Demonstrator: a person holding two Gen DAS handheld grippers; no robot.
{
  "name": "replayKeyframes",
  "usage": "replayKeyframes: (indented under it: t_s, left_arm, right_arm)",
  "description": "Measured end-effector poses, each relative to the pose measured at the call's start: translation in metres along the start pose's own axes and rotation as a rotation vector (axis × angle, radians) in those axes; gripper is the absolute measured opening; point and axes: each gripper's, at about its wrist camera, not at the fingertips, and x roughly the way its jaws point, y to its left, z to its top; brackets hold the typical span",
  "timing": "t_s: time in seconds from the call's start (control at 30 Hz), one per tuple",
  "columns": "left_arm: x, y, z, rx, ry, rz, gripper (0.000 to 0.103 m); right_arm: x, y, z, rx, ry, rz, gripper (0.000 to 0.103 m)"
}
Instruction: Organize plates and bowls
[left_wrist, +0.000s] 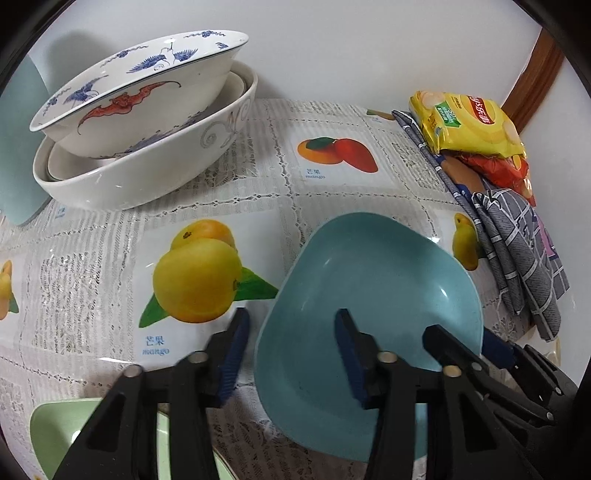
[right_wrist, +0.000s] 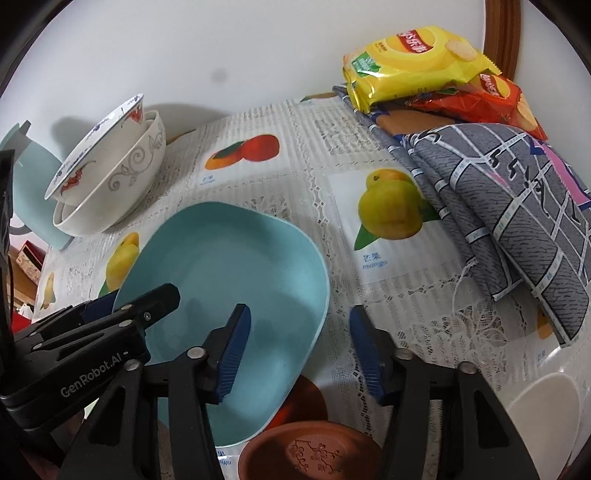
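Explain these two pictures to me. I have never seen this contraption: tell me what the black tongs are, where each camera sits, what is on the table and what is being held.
There is no robot here. A person holds a hand-operated gripper in each hand, and each gripper has a wide-angle camera looking forward along its two fingers. One picture is the left gripper's view and the other is the right gripper's.

On the fruit-print tablecloth lie a blue plate, a stack of bowls, a green plate, a brown saucer, a white dish, chip bags and a grey checked cloth.

Nothing is clamped. Both grippers are open, and each has its fingers on either side of one edge of the blue plate, the two on opposite edges.
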Motion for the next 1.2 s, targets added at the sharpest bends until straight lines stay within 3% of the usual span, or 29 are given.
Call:
replayKeyframes:
  t_s: [0.07, 0.17, 0.33, 0.7, 1.2]
  left_arm:
    - [0.000, 0.002, 0.001, -0.008, -0.004, 0.003, 0.028]
    - [-0.003, 0.009, 0.001, -0.024, -0.008, -0.001, 0.017]
    - [-0.015, 0.014, 0.003, -0.035, -0.033, -0.032, 0.011]
    - [-0.068, 0.004, -0.006, 0.000, -0.115, -0.050, 0.010]
    - [-0.134, -0.007, -0.052, 0.025, -0.178, -0.095, 0.009]
  right_arm:
    - [0.004, 0.002, 0.000, -0.003, 0.009, 0.009, 0.026]
    - [0.004, 0.005, -0.001, -0.023, -0.011, -0.021, 0.024]
    - [-0.002, -0.004, 0.002, 0.029, -0.062, -0.008, 0.014]
    - [-0.050, -0.009, 0.001, 0.064, -0.155, 0.034, 0.012]
    - [-0.121, -0.011, -0.035, 0.088, -0.224, 0.061, 0.010]
